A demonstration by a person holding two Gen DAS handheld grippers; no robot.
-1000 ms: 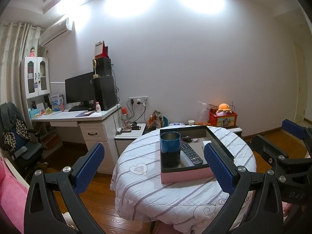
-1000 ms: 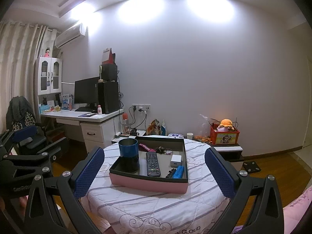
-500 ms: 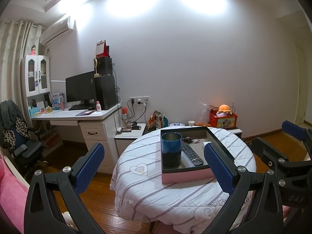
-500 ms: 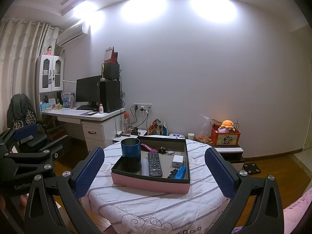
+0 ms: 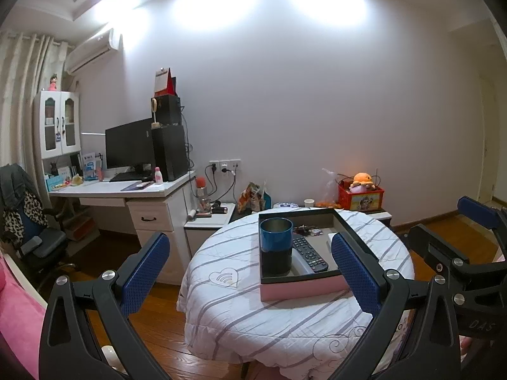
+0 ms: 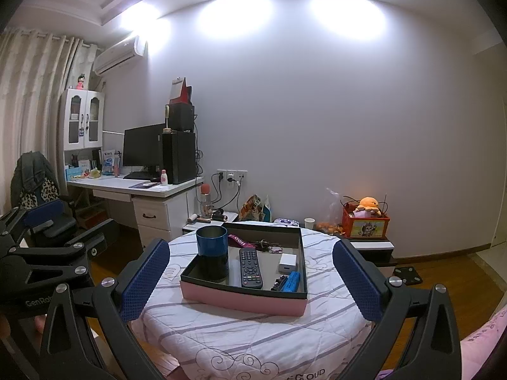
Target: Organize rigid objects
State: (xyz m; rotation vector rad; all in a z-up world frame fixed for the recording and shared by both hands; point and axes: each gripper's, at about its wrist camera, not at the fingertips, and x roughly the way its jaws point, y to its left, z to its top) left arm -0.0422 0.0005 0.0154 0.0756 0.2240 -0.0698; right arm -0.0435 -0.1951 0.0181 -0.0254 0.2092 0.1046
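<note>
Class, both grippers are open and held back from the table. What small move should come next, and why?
Probably bring the right gripper forward toward the tray: the cup, remote and small items already sit inside, and both grippers, the left gripper included, hold nothing.

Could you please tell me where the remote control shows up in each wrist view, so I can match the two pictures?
Left wrist view: the remote lies in the tray, right of centre, just right of the blue cup.
Right wrist view: the remote lies mid-tray, near the centre of the picture, between the cup and a white box.
Shared landmark: the blue cup in the tray's corner.
</note>
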